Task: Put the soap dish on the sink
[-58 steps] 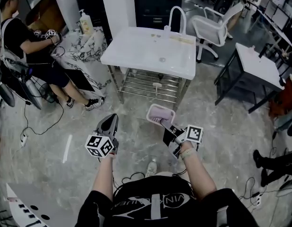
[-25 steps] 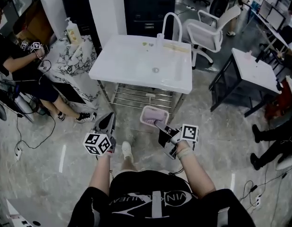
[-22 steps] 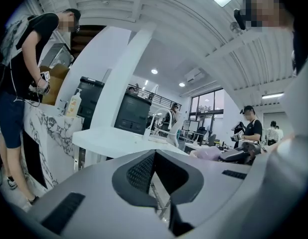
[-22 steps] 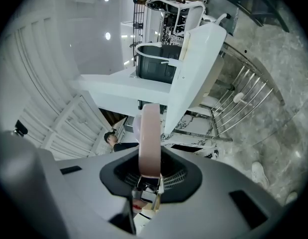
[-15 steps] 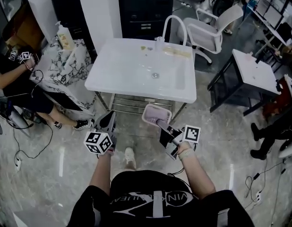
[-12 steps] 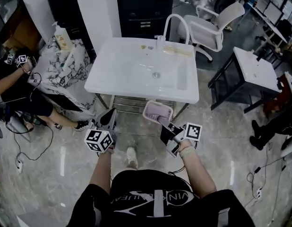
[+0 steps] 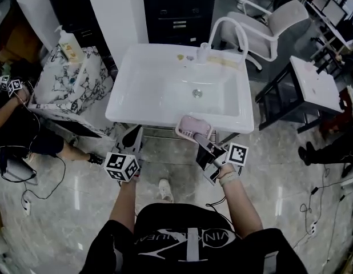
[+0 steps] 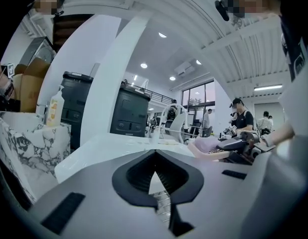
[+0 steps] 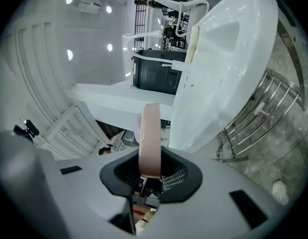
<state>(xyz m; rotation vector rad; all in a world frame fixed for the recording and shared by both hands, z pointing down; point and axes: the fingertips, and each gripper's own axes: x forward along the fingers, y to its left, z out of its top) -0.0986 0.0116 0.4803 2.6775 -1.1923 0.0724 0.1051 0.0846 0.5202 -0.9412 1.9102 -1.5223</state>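
Note:
The white sink (image 7: pixel 165 90) stands on a metal frame straight ahead, its basin and drain in the head view. My right gripper (image 7: pixel 199 140) is shut on the pink soap dish (image 7: pixel 193 127), which hangs at the sink's front rim, right of the middle. In the right gripper view the soap dish (image 9: pixel 150 138) shows edge-on between the pads, with the sink (image 9: pixel 219 68) close behind. My left gripper (image 7: pixel 132 137) is shut and holds nothing, just short of the front rim. The left gripper view shows the sink (image 8: pixel 109 148) and the soap dish (image 8: pixel 209 147) at the right.
A curved faucet (image 7: pixel 225 30) rises at the sink's back edge. A marble-patterned counter (image 7: pixel 68 84) with a pump bottle (image 7: pixel 68 41) adjoins on the left, where a person (image 7: pixel 11 113) sits. A white chair (image 7: pixel 273 21) and a table (image 7: pixel 316 84) stand to the right. A wire rack (image 9: pixel 263 113) lies under the sink.
Both grippers have moved forward to the sink, which now looks larger and nearer. The soap dish, still gripped, has gone from over the floor to the sink's front rim.

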